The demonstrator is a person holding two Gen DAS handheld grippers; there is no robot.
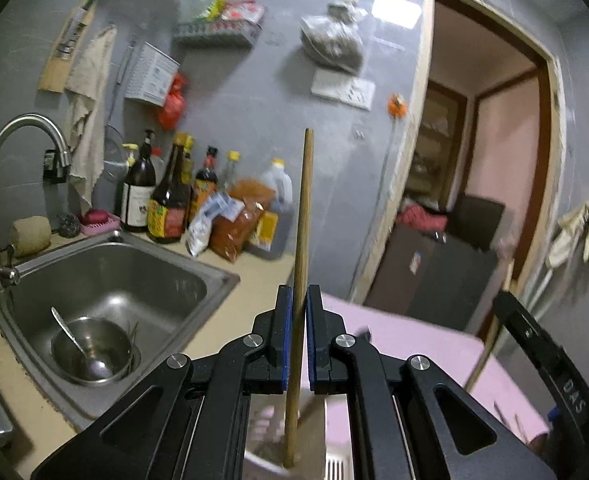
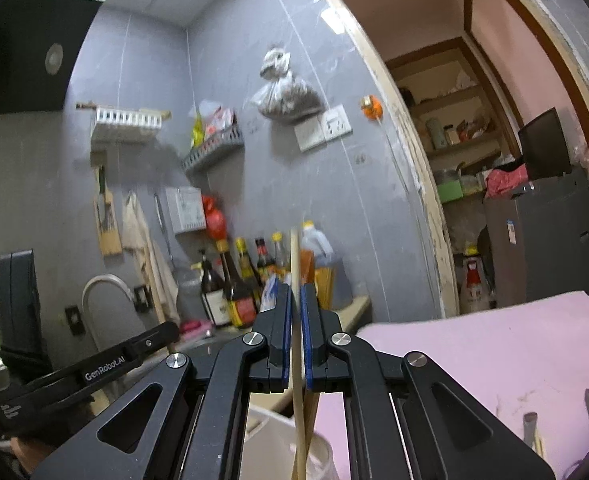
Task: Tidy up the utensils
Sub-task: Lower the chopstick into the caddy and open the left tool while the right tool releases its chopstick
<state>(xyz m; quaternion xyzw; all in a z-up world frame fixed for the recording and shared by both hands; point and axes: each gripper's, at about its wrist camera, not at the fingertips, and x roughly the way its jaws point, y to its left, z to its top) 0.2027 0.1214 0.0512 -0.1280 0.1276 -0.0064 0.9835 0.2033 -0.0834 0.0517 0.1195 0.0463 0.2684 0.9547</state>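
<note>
Midway: left gripper clamps a brown wooden chopstick, right gripper a pale one, above a white holder; neither dropped in yet.

sink: steel, holds a metal bowl | faucet: left of sink | sauce bottles: row on counter behind sink | pink mat: right | doorway: fridge beyond | wall: grey rack, bag
</note>
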